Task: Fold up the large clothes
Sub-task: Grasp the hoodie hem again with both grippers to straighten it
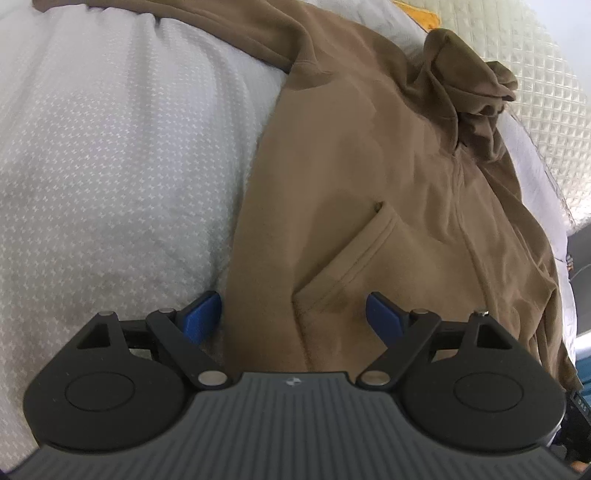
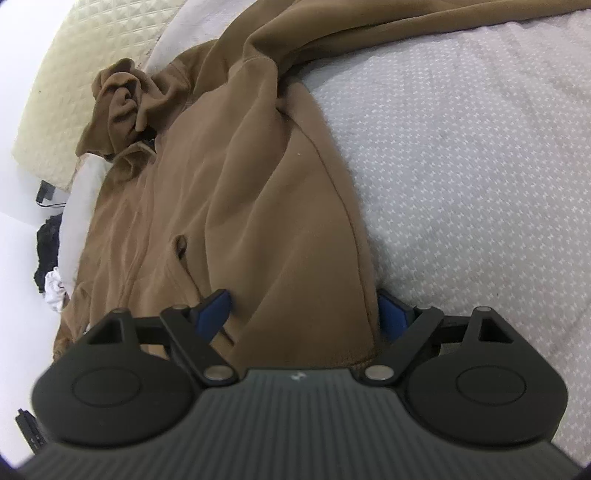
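A brown zip-up hoodie (image 1: 369, 166) lies front up on a white patterned bedspread (image 1: 110, 166), its hood (image 1: 469, 81) bunched at the far end. My left gripper (image 1: 293, 306) is open and low over the garment's near left edge; its left blue pad (image 1: 203, 314) is over the bedspread and the other is by the front pocket (image 1: 354, 258). In the right wrist view the hoodie (image 2: 258, 184) fills the middle. My right gripper (image 2: 303, 302) is open and straddles the near right side seam. Neither gripper's pads press on the cloth.
One sleeve (image 2: 406, 26) runs off across the bedspread (image 2: 461, 147) at the far side. A cream quilted cover (image 2: 74, 74) lies past the hood. Dark and white clothes (image 2: 48, 251) sit on the floor beside the bed.
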### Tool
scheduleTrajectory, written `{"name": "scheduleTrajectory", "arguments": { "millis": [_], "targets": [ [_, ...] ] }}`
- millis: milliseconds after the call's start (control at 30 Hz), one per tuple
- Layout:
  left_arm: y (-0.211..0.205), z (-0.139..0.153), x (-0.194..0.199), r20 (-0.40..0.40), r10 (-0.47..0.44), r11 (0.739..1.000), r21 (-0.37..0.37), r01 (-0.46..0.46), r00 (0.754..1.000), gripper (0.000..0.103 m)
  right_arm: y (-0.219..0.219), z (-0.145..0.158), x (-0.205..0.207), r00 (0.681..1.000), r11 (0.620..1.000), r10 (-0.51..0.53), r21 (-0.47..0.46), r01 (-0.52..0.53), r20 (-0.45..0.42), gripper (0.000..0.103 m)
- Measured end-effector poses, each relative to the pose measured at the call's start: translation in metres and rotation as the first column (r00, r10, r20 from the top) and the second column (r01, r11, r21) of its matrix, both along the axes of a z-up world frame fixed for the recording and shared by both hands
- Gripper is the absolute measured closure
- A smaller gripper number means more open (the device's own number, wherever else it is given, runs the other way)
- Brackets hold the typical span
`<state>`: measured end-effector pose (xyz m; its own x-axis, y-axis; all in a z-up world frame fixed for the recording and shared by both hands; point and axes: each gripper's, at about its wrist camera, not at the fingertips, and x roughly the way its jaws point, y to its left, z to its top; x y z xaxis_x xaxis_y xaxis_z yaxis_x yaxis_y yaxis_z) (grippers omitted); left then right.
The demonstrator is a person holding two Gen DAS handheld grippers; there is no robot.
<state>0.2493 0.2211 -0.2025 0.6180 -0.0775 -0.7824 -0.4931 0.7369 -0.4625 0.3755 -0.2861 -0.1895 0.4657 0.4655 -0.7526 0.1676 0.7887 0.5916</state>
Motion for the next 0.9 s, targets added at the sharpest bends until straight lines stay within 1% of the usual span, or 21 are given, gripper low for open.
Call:
{"name": "scheduleTrajectory", "arguments": {
  "millis": [133,233,267,333,367,400,433,467,533,600,667,733,767,800,833,867,900],
  "targets": [
    [-0.002,0.002,0.003,0.008,-0.017,1.0,0.01,0.017,1.0,0.015,-0.006,0.0,-0.001,1.0,0.997,-0.029,0.068,0.029,-0.004,0.016],
    [-0.002,0.006,0.001,0.033,-0.024,1.0,-0.019,0.025,0.999,0.015,-0.009,0.002,-0.005,0.999,0.991,-0.04,0.129,0.039,0.006,0.016],
    [0.0,0.008,-0.002,0.053,-0.018,0.999,-0.039,0.02,0.998,0.018,-0.008,0.003,-0.004,0.999,0.988,-0.04,0.151,0.038,0.012,0.016],
    [0.006,0.013,-0.008,0.111,0.002,0.994,-0.112,0.011,0.994,0.02,-0.009,0.007,-0.008,0.999,0.974,-0.043,0.222,0.036,0.03,0.016],
    [0.011,0.016,-0.014,0.149,0.03,0.989,-0.149,-0.007,0.988,0.022,-0.01,0.009,-0.01,0.998,0.958,-0.044,0.286,0.029,0.046,0.016],
    [0.015,0.018,-0.017,0.182,0.043,0.983,-0.182,-0.009,0.982,0.022,-0.01,0.013,-0.011,0.997,0.944,-0.041,0.33,0.016,0.067,0.016],
    [0.018,0.019,-0.019,0.207,0.049,0.977,-0.211,-0.005,0.977,0.022,-0.01,0.018,-0.014,0.995,0.931,-0.033,0.366,-0.004,0.096,0.017],
    [0.021,0.018,-0.021,0.215,0.058,0.972,-0.235,-0.006,0.975,0.022,-0.008,0.023,-0.014,0.992,0.922,-0.023,0.385,-0.026,0.121,0.017],
    [0.024,0.013,-0.021,0.194,0.07,0.969,-0.248,-0.02,0.978,0.022,-0.004,0.032,-0.016,0.987,0.925,-0.002,0.376,-0.058,0.159,0.017],
    [0.023,0.006,-0.019,0.141,0.067,0.974,-0.223,-0.034,0.988,0.023,0.0,0.033,-0.018,0.988,0.944,0.016,0.322,-0.066,0.155,0.018],
    [0.019,-0.003,-0.014,0.06,0.048,0.979,-0.201,-0.035,0.997,0.023,0.001,0.027,-0.02,0.993,0.964,0.032,0.26,-0.06,0.111,0.023],
    [0.013,-0.012,-0.011,0.008,0.015,0.98,-0.198,-0.013,1.0,0.023,0.003,0.013,-0.021,0.998,0.979,0.058,0.194,-0.064,0.04,0.03],
    [0.008,-0.013,-0.012,0.007,-0.002,0.985,-0.171,0.003,1.0,0.023,0.004,0.003,-0.02,0.998,0.984,0.06,0.17,-0.058,-0.005,0.039],
    [0.005,-0.012,-0.011,0.005,-0.015,0.99,-0.143,0.015,1.0,0.023,0.003,-0.003,-0.022,0.999,0.986,0.05,0.159,-0.046,-0.021,0.043],
    [0.003,-0.01,-0.01,0.003,-0.018,0.991,-0.129,0.019,1.0,0.023,0.003,-0.004,-0.023,0.999,0.988,0.052,0.15,-0.049,-0.016,0.043],
    [0.003,-0.01,-0.011,0.003,-0.009,0.991,-0.13,0.009,1.0,0.026,0.006,-0.003,-0.021,0.998,0.988,0.067,0.142,-0.065,-0.004,0.043],
    [0.005,-0.01,-0.011,0.001,0.003,0.991,-0.135,-0.003,1.0,0.033,0.009,-0.001,-0.019,0.997,0.987,0.082,0.138,-0.082,0.004,0.044]
  ]
}}
